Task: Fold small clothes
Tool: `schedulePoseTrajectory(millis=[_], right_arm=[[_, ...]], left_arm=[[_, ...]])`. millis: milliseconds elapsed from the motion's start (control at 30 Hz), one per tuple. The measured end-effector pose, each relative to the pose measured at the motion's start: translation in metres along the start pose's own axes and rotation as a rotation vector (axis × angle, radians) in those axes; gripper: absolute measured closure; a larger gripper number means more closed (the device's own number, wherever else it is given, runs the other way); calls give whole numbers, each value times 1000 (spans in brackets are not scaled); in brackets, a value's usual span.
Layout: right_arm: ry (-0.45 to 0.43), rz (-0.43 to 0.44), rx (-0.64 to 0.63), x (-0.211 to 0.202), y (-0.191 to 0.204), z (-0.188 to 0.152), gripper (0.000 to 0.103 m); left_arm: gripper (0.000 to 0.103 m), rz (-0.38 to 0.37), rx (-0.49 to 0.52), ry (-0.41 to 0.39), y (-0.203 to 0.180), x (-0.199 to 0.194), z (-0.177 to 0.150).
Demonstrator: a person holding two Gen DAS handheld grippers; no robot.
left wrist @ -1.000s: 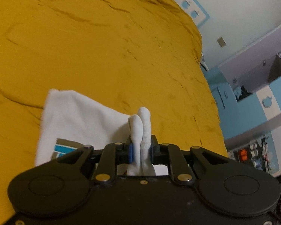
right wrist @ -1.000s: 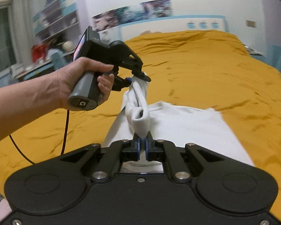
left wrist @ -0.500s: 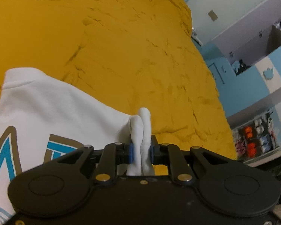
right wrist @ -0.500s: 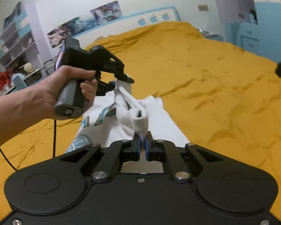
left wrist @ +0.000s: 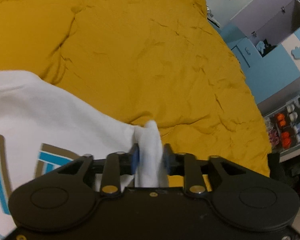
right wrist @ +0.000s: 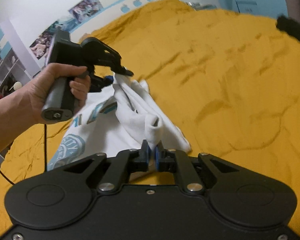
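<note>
A small white T-shirt [left wrist: 50, 118] with a blue and brown print hangs over the mustard bedspread [left wrist: 140, 50]. My left gripper [left wrist: 150, 150] is shut on a bunched white edge of it. In the right wrist view the shirt [right wrist: 114, 132] stretches between both grippers with its print facing up. My right gripper [right wrist: 152, 152] is shut on another bunched edge. The left gripper [right wrist: 120, 74], held in a hand, shows there pinching the far end of the cloth.
The bedspread [right wrist: 230, 80] fills most of both views. Blue and white cabinets [left wrist: 270, 50] and shelves stand beyond the bed's right edge. A black cable [right wrist: 45, 150] hangs from the left gripper's handle. Posters [right wrist: 80, 10] line the far wall.
Both grippers have swung with the shirt still held. More of the shirt's printed side now shows, and the view has turned toward the right side of the bed.
</note>
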State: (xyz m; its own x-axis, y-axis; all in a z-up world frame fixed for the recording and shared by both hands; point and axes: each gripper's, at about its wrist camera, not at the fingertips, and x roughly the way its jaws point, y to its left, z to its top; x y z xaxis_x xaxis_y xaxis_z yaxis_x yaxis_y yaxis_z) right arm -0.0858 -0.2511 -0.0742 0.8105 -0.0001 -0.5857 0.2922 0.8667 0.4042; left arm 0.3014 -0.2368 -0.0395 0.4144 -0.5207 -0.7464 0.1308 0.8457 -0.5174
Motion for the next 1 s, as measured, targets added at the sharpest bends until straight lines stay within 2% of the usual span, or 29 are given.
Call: schedulePoseTrajectory(millis=[33, 200, 233, 367, 433, 500, 633, 767, 867, 933, 1000], right_arm=[[12, -7, 29, 1, -5, 0, 86], [7, -34, 92, -11, -20, 4, 83], [-1, -46, 90, -16, -21, 5, 79], [-53, -110, 87, -34, -29, 14, 77], [-79, -74, 90, -35, -36, 31, 77], [-89, 7, 68, -26, -38, 54, 77], [-89, 186, 19, 26, -38, 115, 74], [58, 322, 53, 107, -31, 159, 73], [156, 356, 142, 155, -25, 171, 73], [186, 319, 154, 174, -16, 169, 72], [207, 287, 123, 184, -5, 168, 70]], left_arm=[[72, -6, -10, -5, -3, 1, 2], [72, -5, 63, -68, -22, -13, 11], [71, -10, 82, -79, -23, -20, 10], [68, -30, 153, -154, -14, -69, -1], [66, -27, 170, -198, 1, -101, -16], [65, -16, 166, -231, 22, -138, -40], [64, 2, 147, -246, 64, -197, -105], [64, 66, 97, -239, 91, -225, -166], [64, 120, 150, -294, 94, -242, -206], [63, 165, 240, -300, 86, -245, -223], [62, 177, 319, -278, 79, -242, -233]])
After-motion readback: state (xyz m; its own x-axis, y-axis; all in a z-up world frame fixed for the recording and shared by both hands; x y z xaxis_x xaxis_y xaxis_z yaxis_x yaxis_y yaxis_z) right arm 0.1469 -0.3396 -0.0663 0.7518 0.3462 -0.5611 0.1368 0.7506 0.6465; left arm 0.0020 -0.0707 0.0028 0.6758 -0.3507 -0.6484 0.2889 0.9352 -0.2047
